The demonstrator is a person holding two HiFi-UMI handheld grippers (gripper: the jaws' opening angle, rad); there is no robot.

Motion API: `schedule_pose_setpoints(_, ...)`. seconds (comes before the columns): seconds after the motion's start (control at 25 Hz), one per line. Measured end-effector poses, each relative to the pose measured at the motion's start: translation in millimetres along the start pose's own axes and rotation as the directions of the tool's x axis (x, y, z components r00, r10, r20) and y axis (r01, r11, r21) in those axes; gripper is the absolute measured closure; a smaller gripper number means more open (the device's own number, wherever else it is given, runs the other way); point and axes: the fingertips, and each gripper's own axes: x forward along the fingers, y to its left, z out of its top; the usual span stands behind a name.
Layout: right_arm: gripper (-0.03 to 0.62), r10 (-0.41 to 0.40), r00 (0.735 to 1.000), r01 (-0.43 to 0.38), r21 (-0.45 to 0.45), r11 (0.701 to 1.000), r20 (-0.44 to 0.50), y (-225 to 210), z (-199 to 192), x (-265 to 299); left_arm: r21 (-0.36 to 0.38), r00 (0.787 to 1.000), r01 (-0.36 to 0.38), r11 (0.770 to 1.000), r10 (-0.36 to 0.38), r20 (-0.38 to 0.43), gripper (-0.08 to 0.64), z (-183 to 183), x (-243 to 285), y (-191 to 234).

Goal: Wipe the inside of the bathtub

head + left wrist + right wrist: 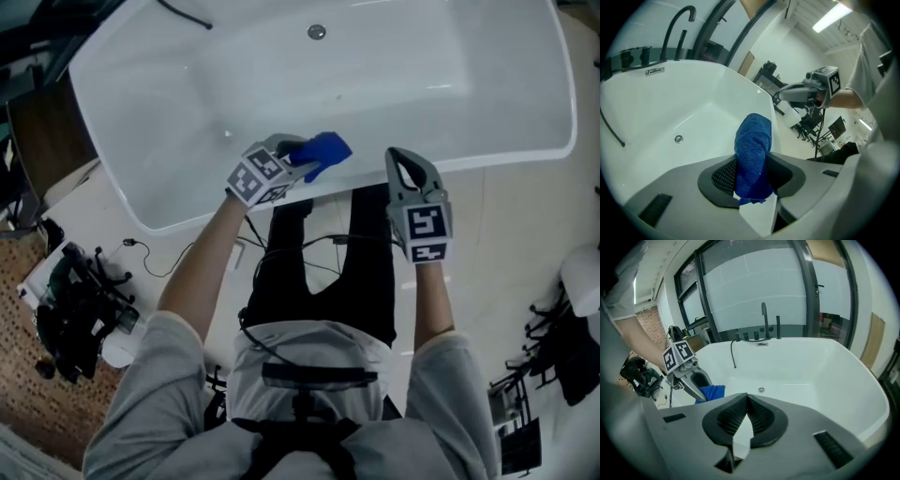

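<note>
A white bathtub [169, 112] fills the upper head view, its drain [317, 32] near the far side. My left gripper [298, 156] hovers over the tub's near rim, shut on a rolled blue cloth [322, 150]. In the left gripper view the blue cloth [753, 154] stands pinched between the jaws, with the bathtub [656, 108] and drain [678, 138] beyond. My right gripper [401, 157] hangs just outside the near rim, shut with nothing in it. The right gripper view shows its tips [747, 396] meeting above the bathtub [825, 366], with the left gripper [701, 394] and blue cloth [711, 392] at left.
A black faucet [765, 319] and a hose [733, 352] stand at the tub's far end. Black equipment [80, 305] and cables [150, 258] lie on the floor at left. More gear [562, 347] sits at the right. The person's legs [323, 272] stand against the tub.
</note>
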Motion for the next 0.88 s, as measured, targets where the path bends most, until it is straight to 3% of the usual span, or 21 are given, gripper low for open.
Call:
schedule_pose_setpoints(0.16, 0.586, 0.002, 1.000, -0.002, 0.022, 1.000, 0.005, -9, -1, 11, 0.037, 0.992, 0.069, 0.997, -0.064, -0.110, 0.400, -21, 25, 9)
schedule_pose_setpoints(0.4, 0.586, 0.008, 1.000, -0.009, 0.062, 0.998, 0.024, -19, 2, 20, 0.051, 0.958, 0.159, 0.986, -0.141, -0.251, 0.400, -51, 58, 8)
schedule_pose_setpoints(0.56, 0.586, 0.004, 0.999, -0.007, 0.086, 0.996, 0.033, -23, 4, 18, 0.030, 0.938, 0.213, 0.977, -0.196, -0.284, 0.402, -59, 73, -1)
schedule_pose_setpoints(0.72, 0.586, -0.012, 0.999, 0.006, 0.109, 0.994, 0.052, -40, 5, 6, 0.061, 0.917, 0.264, 0.963, -0.231, -0.324, 0.407, -56, 92, -15)
schedule_pose_setpoints(0.88, 0.586, -0.027, 0.997, 0.017, 0.130, 0.991, 0.077, -53, 8, 2, 0.048, 0.919, 0.286, 0.957, -0.259, -0.297, 0.411, -41, 104, -20)
